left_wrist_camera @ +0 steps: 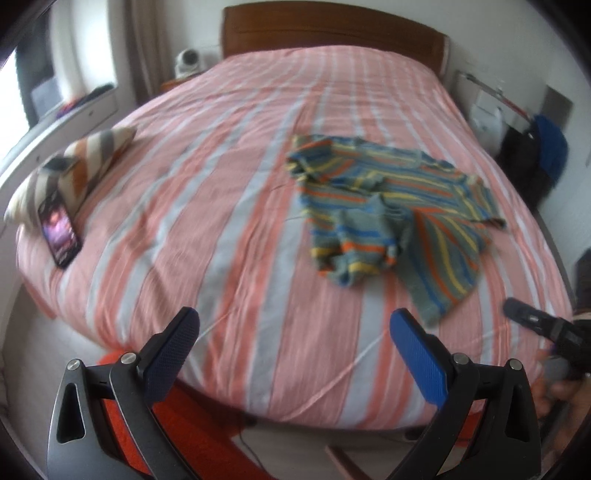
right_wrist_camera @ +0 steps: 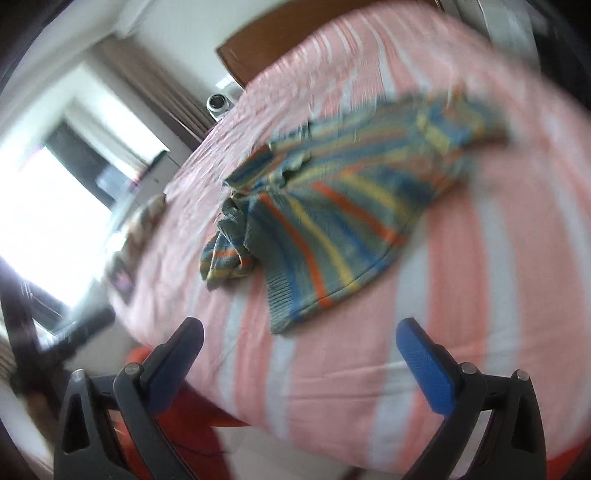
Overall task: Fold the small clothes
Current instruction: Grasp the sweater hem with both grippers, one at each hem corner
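Nearest the left wrist camera, the left gripper (left_wrist_camera: 291,325) is hovering over the foot edge of the bed (left_wrist_camera: 229,177), its blue-padded fingers (left_wrist_camera: 417,358) spreading wide with nothing between them. Over on the right, the right gripper (right_wrist_camera: 299,334) is doing the same above the bed (right_wrist_camera: 461,295), its fingers (right_wrist_camera: 424,369) likewise standing well apart and pinching nothing; that view is blurring heavily. Beyond both, a small striped sweater (left_wrist_camera: 391,214) is lying crumpled on the pink and white striped bedcover, toward the right half of the bed, with one sleeve bunching up beside the body and the ribbed hem pointing toward the grippers. From the right wrist camera the sweater (right_wrist_camera: 332,221) is sitting just ahead of the fingers, apart from them. Near the bed's left edge a striped pillow (left_wrist_camera: 74,166) is resting, and a phone (left_wrist_camera: 59,229) with a lit screen is lying just beside it on the cover. Behind the bed a wooden headboard (left_wrist_camera: 332,33) is standing against the wall. No containers are showing in either view.
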Tool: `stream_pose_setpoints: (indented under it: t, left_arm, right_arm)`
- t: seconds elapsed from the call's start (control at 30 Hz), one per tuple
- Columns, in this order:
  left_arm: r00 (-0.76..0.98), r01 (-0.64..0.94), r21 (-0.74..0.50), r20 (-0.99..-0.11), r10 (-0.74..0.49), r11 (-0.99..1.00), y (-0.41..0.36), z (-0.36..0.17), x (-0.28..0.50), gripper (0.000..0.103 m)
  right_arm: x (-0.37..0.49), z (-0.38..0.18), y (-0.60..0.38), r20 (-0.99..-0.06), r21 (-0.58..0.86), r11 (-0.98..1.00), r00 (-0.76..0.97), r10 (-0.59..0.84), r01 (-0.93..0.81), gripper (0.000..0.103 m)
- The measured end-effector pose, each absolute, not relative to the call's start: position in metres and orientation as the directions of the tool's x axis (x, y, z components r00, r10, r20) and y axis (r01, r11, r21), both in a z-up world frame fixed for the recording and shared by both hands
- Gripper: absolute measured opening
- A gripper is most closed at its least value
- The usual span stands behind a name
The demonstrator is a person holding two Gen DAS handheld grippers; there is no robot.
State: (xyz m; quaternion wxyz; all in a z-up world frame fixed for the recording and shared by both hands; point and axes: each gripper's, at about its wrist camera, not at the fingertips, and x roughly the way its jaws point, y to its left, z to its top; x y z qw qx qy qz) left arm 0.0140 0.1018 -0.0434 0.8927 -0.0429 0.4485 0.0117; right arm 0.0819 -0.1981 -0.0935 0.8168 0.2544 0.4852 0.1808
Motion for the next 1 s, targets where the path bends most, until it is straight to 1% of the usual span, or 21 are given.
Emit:
stream_pose_setpoints:
  t: [0.03,0.1,0.13,0.17,0.2,0.27,0.3,0.33,0.37,0.4,0.5,0.57,0.6,0.67,0.7,0.77,0.83,0.9,0.97,1.0]
  left_arm:
    - [0.596,-0.066,-0.069,-0.803,-0.016,0.995,0.104,-0.044,0.013,0.103]
    - [0.596,-0.071,-0.056,-0.803,-0.003,0.996,0.104,-0.045,0.009,0.103]
    - [0.595,-0.069,-0.049,-0.804,0.002,0.996,0.103,-0.047,0.008,0.103]
    - [0.59,-0.066,-0.043,-0.807,0.005,0.997,0.102,-0.05,0.008,0.103]
    - [0.579,-0.062,-0.04,-0.815,0.004,0.997,0.099,-0.054,0.01,0.103]
    - [0.558,-0.055,-0.04,-0.83,-0.002,0.998,0.096,-0.062,0.015,0.103]
    - [0.541,-0.05,-0.042,-0.841,-0.008,0.998,0.095,-0.067,0.017,0.103]
    - [0.529,-0.049,-0.045,-0.848,-0.012,0.998,0.095,-0.069,0.019,0.102]
    - [0.52,-0.05,-0.046,-0.854,-0.013,0.998,0.097,-0.071,0.019,0.102]
    - [0.517,-0.053,-0.048,-0.856,-0.014,0.997,0.101,-0.071,0.017,0.102]
    - [0.534,-0.066,-0.045,-0.845,-0.003,0.997,0.118,-0.07,0.01,0.102]
    - [0.521,-0.05,-0.058,-0.853,-0.024,0.997,0.126,-0.078,0.01,0.103]
    - [0.503,-0.029,-0.078,-0.863,-0.053,0.997,0.127,-0.086,0.011,0.102]
    - [0.473,0.006,-0.109,-0.875,-0.099,0.994,0.122,-0.097,0.014,0.102]
    - [0.457,0.04,-0.146,-0.877,-0.148,0.988,0.116,-0.104,0.018,0.102]
    - [0.43,0.078,-0.2,-0.877,-0.214,0.977,0.107,-0.111,0.024,0.102]
    - [0.396,0.095,-0.29,-0.867,-0.304,0.952,0.102,-0.117,0.031,0.102]
    - [0.364,0.084,-0.384,-0.847,-0.387,0.919,0.102,-0.12,0.035,0.102]
    - [0.342,0.06,-0.413,-0.847,-0.408,0.909,0.099,-0.126,0.035,0.102]
    - [0.331,0.056,-0.4,-0.857,-0.395,0.915,0.094,-0.132,0.034,0.101]
  right_arm:
    - [0.089,-0.109,-0.197,-0.702,0.616,0.788,0.443,0.558,-0.016,0.096]
    - [0.098,-0.139,-0.195,-0.692,0.674,0.734,0.416,0.59,0.079,0.087]
    - [0.103,-0.153,-0.191,-0.655,0.725,0.679,0.418,0.629,0.113,0.087]
    - [0.107,-0.158,-0.184,-0.625,0.749,0.653,0.44,0.645,0.106,0.087]
    - [0.113,-0.158,-0.175,-0.607,0.755,0.651,0.461,0.648,0.078,0.085]
    - [0.127,-0.156,-0.161,-0.603,0.745,0.667,0.463,0.65,0.033,0.045]
    - [0.133,-0.157,-0.156,-0.609,0.74,0.672,0.445,0.657,0.02,0.002]
    - [0.138,-0.161,-0.154,-0.64,0.726,0.687,0.406,0.652,0.04,0.004]
    - [0.134,-0.159,-0.159,-0.643,0.73,0.681,0.4,0.653,0.063,0.004]
    - [0.128,-0.154,-0.166,-0.627,0.748,0.66,0.4,0.669,0.067,0.004]
    - [0.082,-0.115,-0.207,-0.629,0.731,0.682,0.398,0.668,0.011,0.004]
    - [0.049,-0.095,-0.242,-0.671,0.675,0.737,0.418,0.613,0.002,0.004]
    - [0.035,-0.089,-0.26,-0.705,0.629,0.777,0.432,0.562,0.016,0.004]
    - [0.018,-0.094,-0.29,-0.784,0.518,0.853,0.436,0.442,0.067,0.004]
    - [0.014,-0.102,-0.303,-0.799,0.5,0.86,0.437,0.413,0.1,0.004]
    - [0.015,-0.119,-0.316,-0.801,0.507,0.85,0.444,0.402,0.146,0.004]
    - [0.022,-0.13,-0.316,-0.811,0.473,0.869,0.459,0.363,0.147,0.004]
    - [0.027,-0.136,-0.312,-0.804,0.479,0.866,0.469,0.366,0.146,0.004]
    - [0.026,-0.139,-0.312,-0.799,0.48,0.865,0.479,0.364,0.145,0.004]
    - [0.028,-0.139,-0.31,-0.798,0.476,0.868,0.485,0.359,0.139,0.004]
